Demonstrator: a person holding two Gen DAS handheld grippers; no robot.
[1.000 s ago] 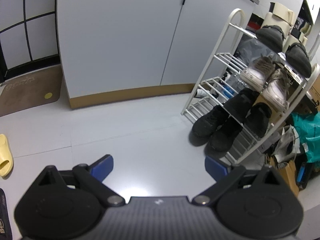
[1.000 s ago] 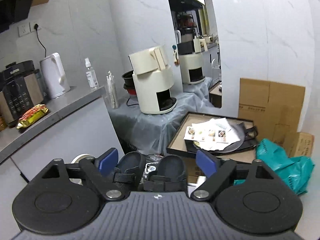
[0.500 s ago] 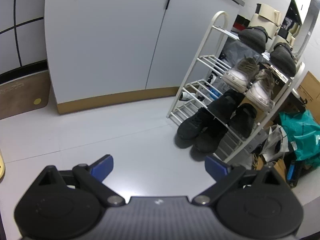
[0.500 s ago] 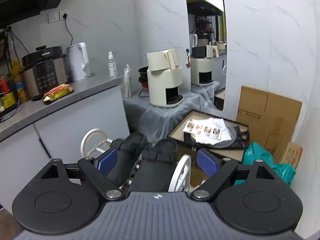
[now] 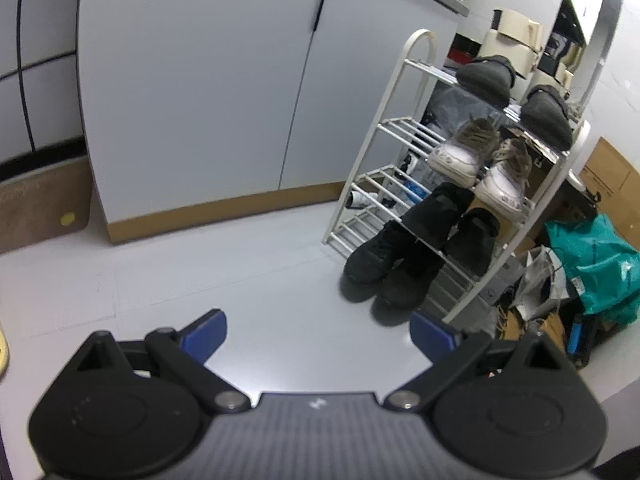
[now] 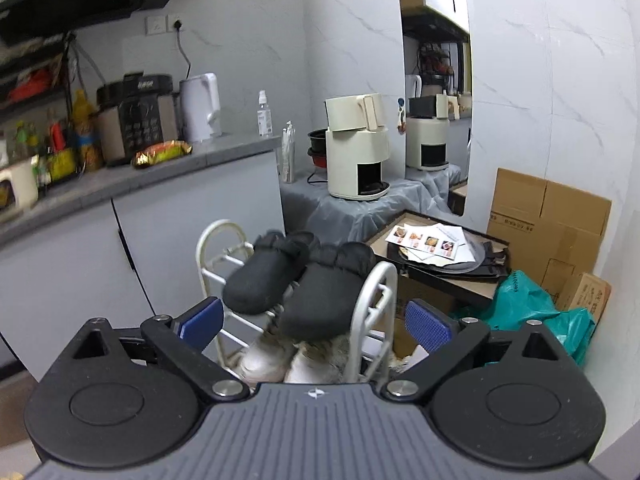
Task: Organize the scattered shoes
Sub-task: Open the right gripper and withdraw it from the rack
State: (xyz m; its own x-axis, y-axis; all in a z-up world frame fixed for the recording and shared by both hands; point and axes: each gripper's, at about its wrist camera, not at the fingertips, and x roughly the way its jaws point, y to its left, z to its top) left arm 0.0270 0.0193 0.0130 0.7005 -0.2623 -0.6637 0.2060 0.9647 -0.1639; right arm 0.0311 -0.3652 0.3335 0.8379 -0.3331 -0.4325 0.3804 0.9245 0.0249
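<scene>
The left gripper (image 5: 318,334) hangs released over bare grey floor (image 5: 248,264), its blue pads wide apart with nothing between them. Ahead and to its right stands a white wire shoe rack (image 5: 404,80) beside the grey cabinet (image 5: 192,92). A pair of dark fleece-lined slippers (image 5: 486,74) sits on the top shelf, a pair of white lace-up sneakers (image 5: 460,152) on the shelf below, dark shoes (image 5: 440,212) on the third shelf, and a pair of black sneakers (image 5: 376,256) at the bottom with their toes reaching out onto the floor. A teal plastic bag (image 5: 592,256) lies just beyond the rack's far side.

The right gripper (image 6: 314,322) is also released and empty, held close above the rack's near end. In its view the two slippers (image 6: 296,280) lie side by side on the top shelf, toes toward the camera, with the white sneakers (image 6: 272,354) directly beneath them. A cream air fryer (image 6: 356,152) stands on a covered surface behind the rack, and cardboard boxes (image 6: 548,232) lean against the wall.
</scene>
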